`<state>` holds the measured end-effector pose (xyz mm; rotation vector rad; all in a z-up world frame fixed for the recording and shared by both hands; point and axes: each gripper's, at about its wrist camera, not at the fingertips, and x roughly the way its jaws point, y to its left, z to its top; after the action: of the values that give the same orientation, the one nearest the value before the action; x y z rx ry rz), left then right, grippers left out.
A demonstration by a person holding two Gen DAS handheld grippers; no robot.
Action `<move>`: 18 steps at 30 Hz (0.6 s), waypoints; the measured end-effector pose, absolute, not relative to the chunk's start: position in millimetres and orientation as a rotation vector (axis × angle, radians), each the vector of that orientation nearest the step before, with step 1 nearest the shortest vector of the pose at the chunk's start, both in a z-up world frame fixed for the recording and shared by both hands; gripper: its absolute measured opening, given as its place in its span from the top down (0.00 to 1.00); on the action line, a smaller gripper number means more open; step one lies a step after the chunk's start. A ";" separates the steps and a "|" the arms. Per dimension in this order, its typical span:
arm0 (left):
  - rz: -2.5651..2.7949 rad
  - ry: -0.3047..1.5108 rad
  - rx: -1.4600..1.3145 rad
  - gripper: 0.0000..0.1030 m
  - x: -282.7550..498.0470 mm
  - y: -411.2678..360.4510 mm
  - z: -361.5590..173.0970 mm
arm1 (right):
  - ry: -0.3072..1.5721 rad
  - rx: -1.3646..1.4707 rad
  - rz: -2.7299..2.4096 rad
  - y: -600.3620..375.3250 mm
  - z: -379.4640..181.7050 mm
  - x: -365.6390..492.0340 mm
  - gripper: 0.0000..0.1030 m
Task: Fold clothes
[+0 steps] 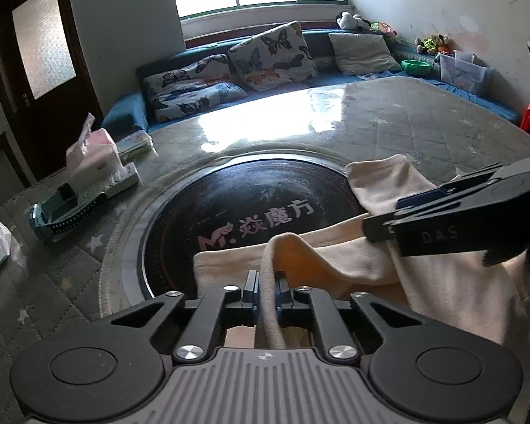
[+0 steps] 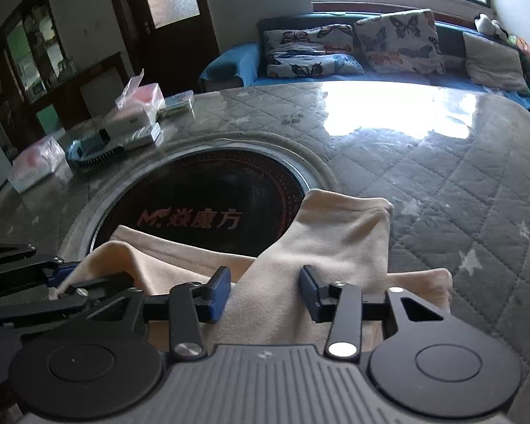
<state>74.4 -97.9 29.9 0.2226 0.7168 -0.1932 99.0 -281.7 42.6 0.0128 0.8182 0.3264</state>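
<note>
A: Left wrist view. What does the left gripper point(image 1: 266, 288) hold?

B: Its 2 fingers are closed on a raised fold of the cream garment point(image 1: 335, 265), which runs between them at 6 o'clock. The garment spreads from there toward 3 o'clock, partly over the dark round panel point(image 1: 236, 212) set into the quilted surface point(image 1: 424, 134).

A: And the other tool?

B: The right gripper point(image 1: 381, 228) enters at 3 o'clock, over the garment. From this side its jaw gap cannot be read.

A: Surroundings?

B: A tissue pack point(image 1: 92, 152) and a teal brush point(image 1: 67, 212) lie at 9 o'clock. Butterfly-print cushions point(image 1: 272, 56) rest on a blue sofa point(image 1: 123, 116) at 12 o'clock.

A: Right wrist view. State of the right gripper point(image 2: 265, 293)?

B: Partly open. The 2 blue pads point(image 2: 219, 293) stand either side of a raised ridge of the cream garment point(image 2: 335, 240); the cloth lies between them, with no visible pinch.

A: Where does the garment lie here?

B: From 6 o'clock toward centre, its upper corner over the rim of the dark round panel point(image 2: 201, 208). The left gripper point(image 2: 58, 288) at 9 o'clock clamps the garment's edge.
</note>
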 end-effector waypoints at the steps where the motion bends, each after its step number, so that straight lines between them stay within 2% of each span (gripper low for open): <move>1: -0.191 0.715 0.224 0.93 74.1 -97.2 29.2 | 0.815 0.000 0.328 -280.3 43.0 98.3 0.72; 3: -0.181 0.706 0.207 0.95 71.5 -92.4 31.7 | 0.813 -0.008 0.326 -281.2 44.1 96.2 0.84; 6: -0.161 0.683 0.187 0.96 65.3 -85.1 37.8 | 0.804 -0.015 0.318 -285.9 47.6 91.1 0.95; 18: 0.001 0.584 0.094 0.96 11.7 -24.3 73.2 | 0.671 0.039 0.233 -343.4 79.4 35.9 0.96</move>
<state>11.7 -24.4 73.2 0.0943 0.5835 0.0012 35.9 -343.4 79.4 0.0394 0.6711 0.2329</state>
